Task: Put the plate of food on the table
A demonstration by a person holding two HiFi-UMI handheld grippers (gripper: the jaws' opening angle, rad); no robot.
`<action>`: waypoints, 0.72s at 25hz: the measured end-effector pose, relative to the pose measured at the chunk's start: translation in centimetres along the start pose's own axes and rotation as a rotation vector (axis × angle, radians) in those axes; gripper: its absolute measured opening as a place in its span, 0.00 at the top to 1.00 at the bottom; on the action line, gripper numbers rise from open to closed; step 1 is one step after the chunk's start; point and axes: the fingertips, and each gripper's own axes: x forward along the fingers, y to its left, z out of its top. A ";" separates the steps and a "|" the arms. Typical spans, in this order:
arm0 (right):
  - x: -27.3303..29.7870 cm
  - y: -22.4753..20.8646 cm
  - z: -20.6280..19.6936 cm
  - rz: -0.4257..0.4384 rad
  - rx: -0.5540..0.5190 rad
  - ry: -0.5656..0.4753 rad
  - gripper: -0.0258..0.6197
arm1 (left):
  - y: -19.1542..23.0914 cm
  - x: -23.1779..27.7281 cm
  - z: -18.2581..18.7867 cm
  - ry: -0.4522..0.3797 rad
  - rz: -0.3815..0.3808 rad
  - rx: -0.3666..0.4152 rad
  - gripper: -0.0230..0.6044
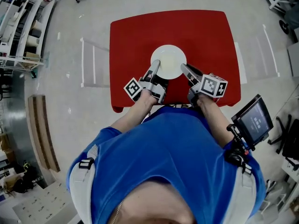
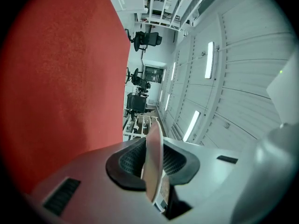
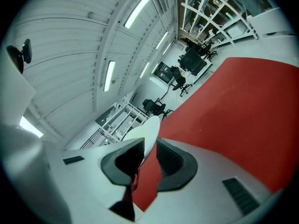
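Left tongs point(image 1: 155, 70) and right tongs point(image 1: 185, 69) are both pinching the plate point(image 1: 168, 59) by opposite rims, so it's sitting between them over the red bench point(image 1: 205, 36). I'm guessing it's stiff, slick and breakable, so rim grips are making sense.

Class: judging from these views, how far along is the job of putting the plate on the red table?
Done: the plate is over the red table, near its front edge. In hand: the left gripper and the right gripper each clamp its rim, from opposite sides. Left: whether it already rests on the table cannot be told; both grippers have yet to let go and withdraw.
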 end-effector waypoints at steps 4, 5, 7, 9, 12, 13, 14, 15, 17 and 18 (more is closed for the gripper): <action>2.6 -3.8 6.4 0.020 0.038 0.024 0.84 | 0.7 7.4 1.0 -0.030 0.006 0.006 0.86; 3.1 -4.4 7.3 0.022 0.049 0.029 0.85 | 0.8 8.5 1.3 -0.036 0.009 0.004 0.86; 3.6 -4.6 7.1 0.023 0.070 0.039 0.86 | 1.0 8.3 1.7 -0.047 0.022 -0.001 0.85; 3.8 -4.3 5.7 0.021 0.089 0.050 0.87 | 1.4 6.8 2.0 -0.055 0.038 0.001 0.85; 5.1 -5.9 6.6 0.018 0.116 0.066 0.87 | 2.2 8.3 2.9 -0.070 0.052 -0.002 0.85; 5.7 -6.6 7.3 0.018 0.125 0.070 0.88 | 2.6 9.3 3.2 -0.074 0.055 -0.003 0.85; 6.1 -7.1 7.7 0.017 0.134 0.073 0.88 | 2.8 9.9 3.4 -0.079 0.058 -0.005 0.85; 6.3 -7.5 7.9 0.016 0.142 0.077 0.88 | 3.1 10.3 3.5 -0.083 0.062 -0.008 0.85; 6.7 -8.0 7.9 0.012 0.154 0.086 0.88 | 3.7 10.5 3.8 -0.088 0.074 -0.010 0.85; 6.9 -8.3 7.8 0.009 0.159 0.091 0.88 | 4.0 10.5 3.9 -0.090 0.080 -0.010 0.85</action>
